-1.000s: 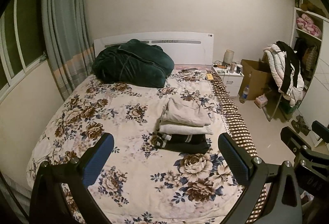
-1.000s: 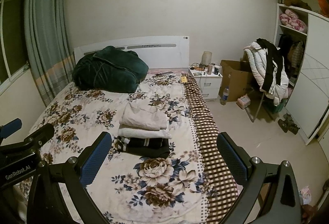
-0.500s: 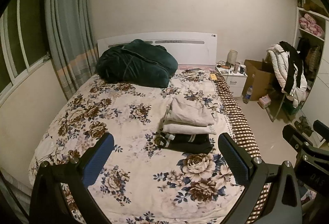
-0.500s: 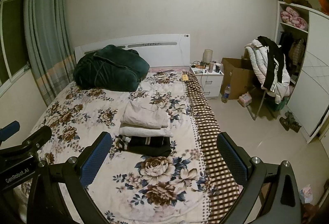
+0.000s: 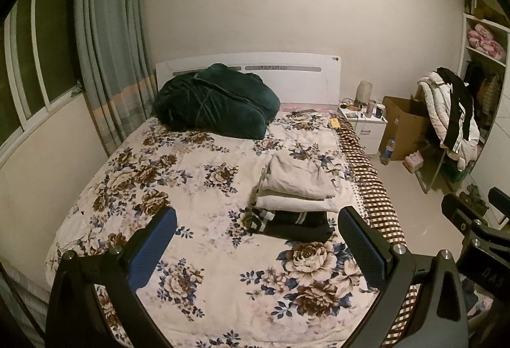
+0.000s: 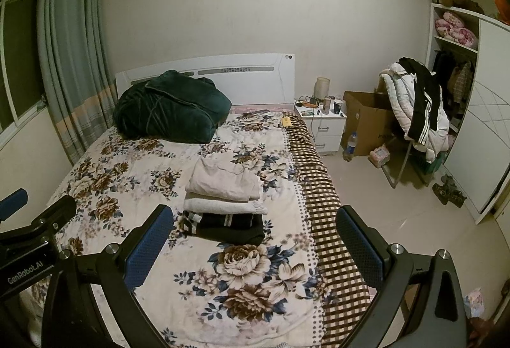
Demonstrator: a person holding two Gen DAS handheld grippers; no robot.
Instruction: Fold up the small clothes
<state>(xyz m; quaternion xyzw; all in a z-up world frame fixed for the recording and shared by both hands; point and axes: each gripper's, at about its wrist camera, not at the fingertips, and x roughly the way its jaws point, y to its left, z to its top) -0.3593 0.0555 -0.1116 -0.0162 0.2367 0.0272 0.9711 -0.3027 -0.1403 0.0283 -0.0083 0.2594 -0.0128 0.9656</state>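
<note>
Both tools, left tool (image 5: 256, 247) and right tool (image 6: 255, 244), hung spread apart, empty, above the bed (image 5: 197, 220). Folded clothes stack (image 5: 295, 199) lay near the bed's right edge: soft, light, floppy; best pinched at fold edges.

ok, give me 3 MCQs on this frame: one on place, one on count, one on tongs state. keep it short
1. Where does the dark green bundle lie?
A. on the floor
B. at the head of the bed, by the headboard
C. on the nightstand

2. How many folded garments lie in the row on the floral bedspread?
A. one
B. three
C. six

3. How are the left tongs and right tongs?
A. both open, empty
B. both shut on cloth
C. left shut, right open

Answers:
1 B, the bundle rests against the headboard.
2 B, a beige piece, a light grey piece and a black piece.
3 A, wide gaps between the fingers, nothing between them.
</note>
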